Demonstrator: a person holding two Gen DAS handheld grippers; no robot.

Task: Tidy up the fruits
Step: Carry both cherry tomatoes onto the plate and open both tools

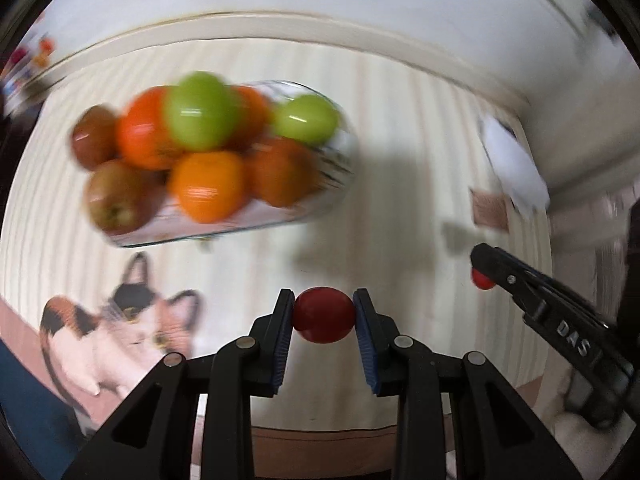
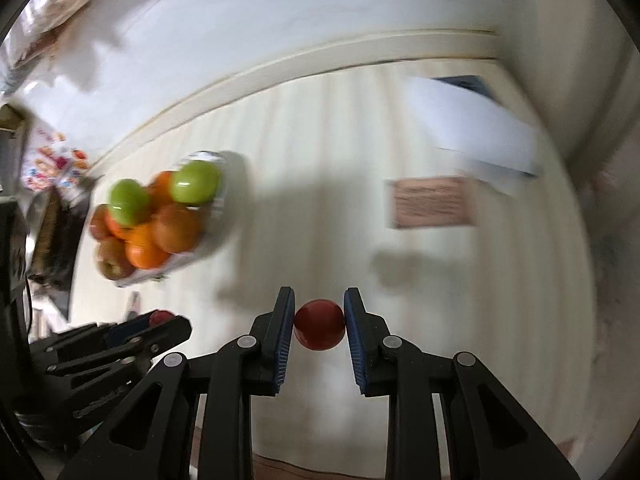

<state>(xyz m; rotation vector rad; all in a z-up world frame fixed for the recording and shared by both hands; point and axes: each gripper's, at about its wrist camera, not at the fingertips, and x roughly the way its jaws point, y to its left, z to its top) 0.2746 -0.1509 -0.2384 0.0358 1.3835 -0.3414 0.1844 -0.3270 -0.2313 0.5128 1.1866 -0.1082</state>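
My left gripper (image 1: 324, 314) is shut on a small red fruit (image 1: 323, 315) and holds it above the striped cloth. My right gripper (image 2: 319, 322) is shut on another small red fruit (image 2: 319, 325). A glass bowl (image 1: 340, 160) ahead to the left is piled with oranges (image 1: 210, 192), green apples (image 1: 196, 110) and brownish-red apples (image 1: 114, 196); it also shows in the right wrist view (image 2: 228, 200). The right gripper shows at the right of the left wrist view (image 1: 482, 270), the left gripper at the lower left of the right wrist view (image 2: 168, 320).
A cream striped tablecloth (image 1: 400, 140) covers the table. A cat picture (image 1: 120, 336) lies at the near left. A white paper (image 2: 472, 124) and a small brown card (image 2: 432, 202) lie at the far right. Colourful packets (image 2: 48, 164) sit beyond the table's left edge.
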